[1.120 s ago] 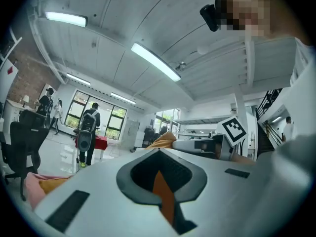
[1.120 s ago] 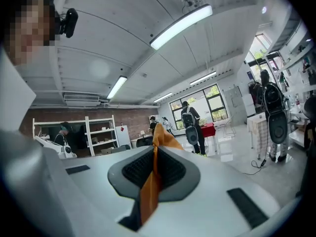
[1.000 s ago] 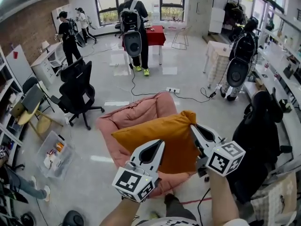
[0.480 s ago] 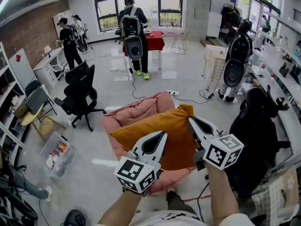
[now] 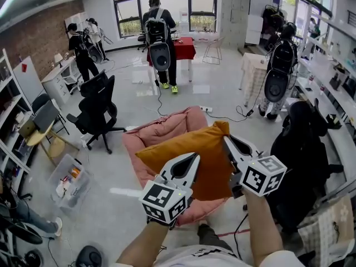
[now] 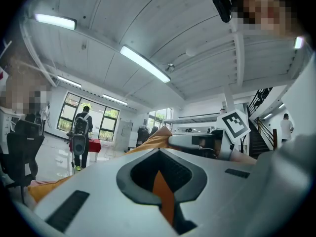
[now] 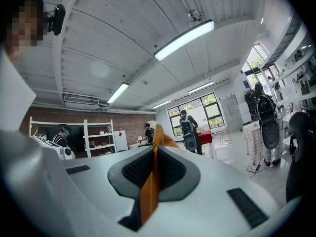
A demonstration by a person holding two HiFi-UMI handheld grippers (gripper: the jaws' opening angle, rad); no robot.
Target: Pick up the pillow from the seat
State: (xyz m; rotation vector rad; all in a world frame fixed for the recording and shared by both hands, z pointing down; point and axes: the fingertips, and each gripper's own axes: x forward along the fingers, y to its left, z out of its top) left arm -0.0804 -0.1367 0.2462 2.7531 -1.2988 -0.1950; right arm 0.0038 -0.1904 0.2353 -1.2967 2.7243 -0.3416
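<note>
An orange pillow (image 5: 189, 154) hangs in the air above the pink beanbag seat (image 5: 158, 132), stretched between both grippers. My left gripper (image 5: 192, 159) is shut on the pillow's near edge; orange fabric (image 6: 162, 194) shows pinched between its jaws in the left gripper view. On the pillow's right edge my right gripper (image 5: 226, 142) is shut as well, and a strip of orange fabric (image 7: 150, 181) is clamped between its jaws in the right gripper view. The pillow no longer touches the seat.
A black office chair (image 5: 95, 107) stands left of the seat, and another black chair (image 5: 303, 143) at the right. People with backpacks stand further off (image 5: 158, 29). A clear bin (image 5: 69, 179) sits on the floor at the left. Cables (image 5: 222, 115) run behind the seat.
Both grippers and the pillow have shifted a little rightward and upward in the head view. The grips are unchanged.
</note>
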